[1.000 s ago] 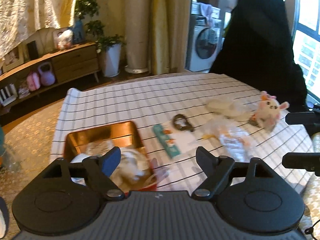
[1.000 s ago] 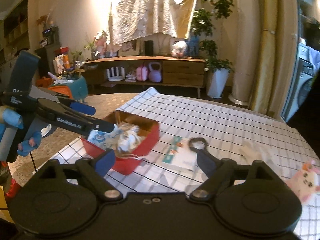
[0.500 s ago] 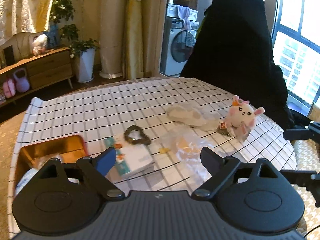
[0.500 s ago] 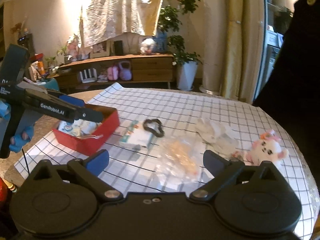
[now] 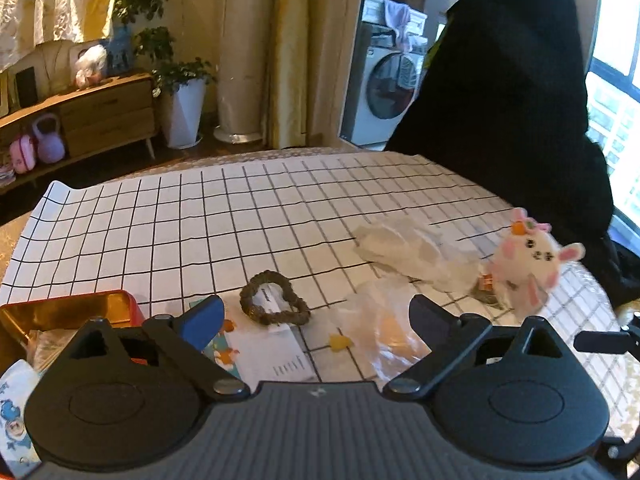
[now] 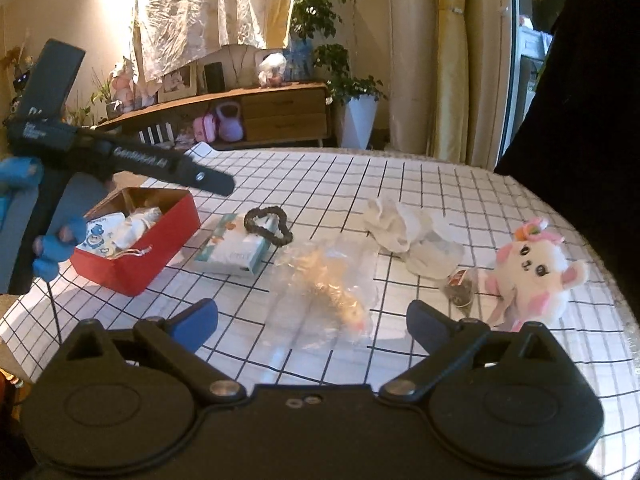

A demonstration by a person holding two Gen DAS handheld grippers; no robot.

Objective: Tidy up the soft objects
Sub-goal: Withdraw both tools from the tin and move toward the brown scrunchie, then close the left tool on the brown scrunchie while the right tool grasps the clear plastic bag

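Note:
A red tin box [image 6: 132, 254] with soft items inside sits at the left of the checked tablecloth [image 5: 240, 216]; its gold inside shows in the left wrist view [image 5: 60, 312]. A dark scrunchie [image 5: 274, 300] [image 6: 268, 226] lies on a tissue pack [image 6: 236, 252]. A clear plastic bag [image 6: 328, 284] [image 5: 380, 328], white cloth [image 5: 412, 252] [image 6: 404, 228] and a pink-white plush [image 5: 524, 264] [image 6: 528, 272] lie to the right. My left gripper [image 5: 316, 320] is open and empty above the tissue pack. My right gripper [image 6: 312, 318] is open and empty near the bag.
A black-draped chair [image 5: 508, 92] stands behind the table's right side. A wooden sideboard [image 6: 260, 112], potted plants [image 5: 180, 96] and a washing machine [image 5: 384, 96] are beyond the table. The left gripper's body [image 6: 120, 156] reaches over the box in the right wrist view.
Both grippers have swung right, away from the red box, toward the scrunchie, bag and plush. Both stayed open and empty.

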